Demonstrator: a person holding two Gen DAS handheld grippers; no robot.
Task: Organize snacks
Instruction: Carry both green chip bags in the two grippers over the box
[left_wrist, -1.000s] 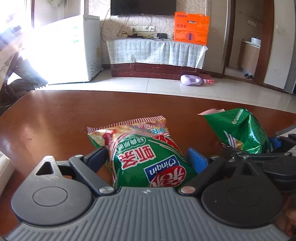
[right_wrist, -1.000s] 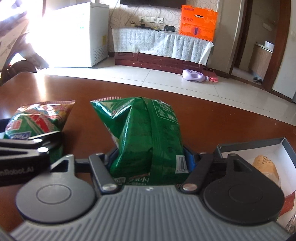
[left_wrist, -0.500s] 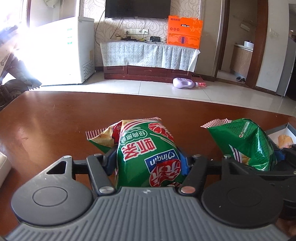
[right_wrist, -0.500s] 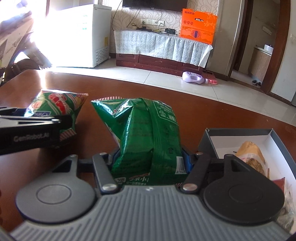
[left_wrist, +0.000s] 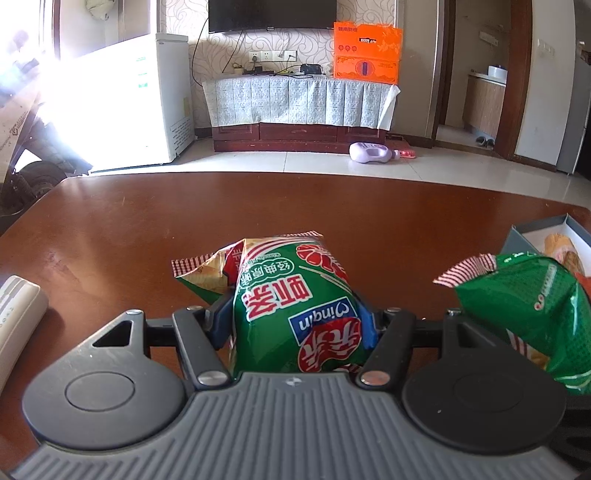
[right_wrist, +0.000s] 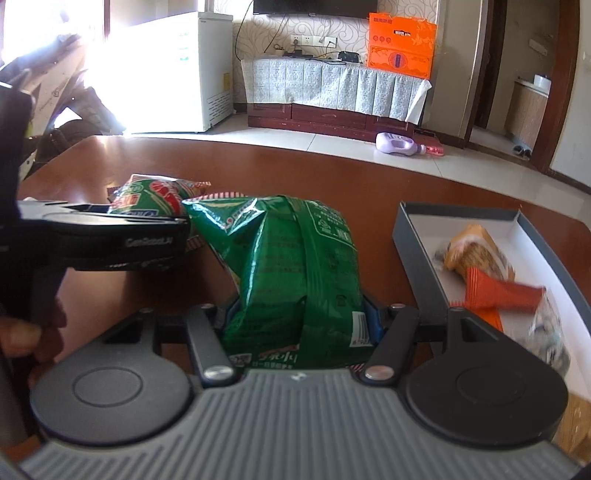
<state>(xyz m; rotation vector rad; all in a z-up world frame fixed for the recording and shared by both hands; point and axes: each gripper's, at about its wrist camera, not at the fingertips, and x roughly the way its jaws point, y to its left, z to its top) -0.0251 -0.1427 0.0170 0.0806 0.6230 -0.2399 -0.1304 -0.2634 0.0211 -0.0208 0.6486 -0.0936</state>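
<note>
Left gripper (left_wrist: 295, 325) pinches a green-and-red snack bag (left_wrist: 291, 306) between its blue pads, bag squeezed at the middle, printed side up, crimped top end pointing away from the camera. Bag sits low over the brown counter (left_wrist: 258, 206); cannot tell if it touches the surface. Right gripper (right_wrist: 299, 317) is clamped on a darker green snack bag (right_wrist: 291, 269), back seam and barcode facing up, bag bulging above the fingers. In the right wrist view the left gripper's bag shows just left of this one, nearly touching. Open grey box (right_wrist: 406, 229) with white inside sits on the counter right of the right gripper, holding an orange wrapped snack (right_wrist: 495, 291) and a tan pastry-like pack (right_wrist: 476, 251). White device (left_wrist: 18, 317) lies at the counter's left edge.
</note>
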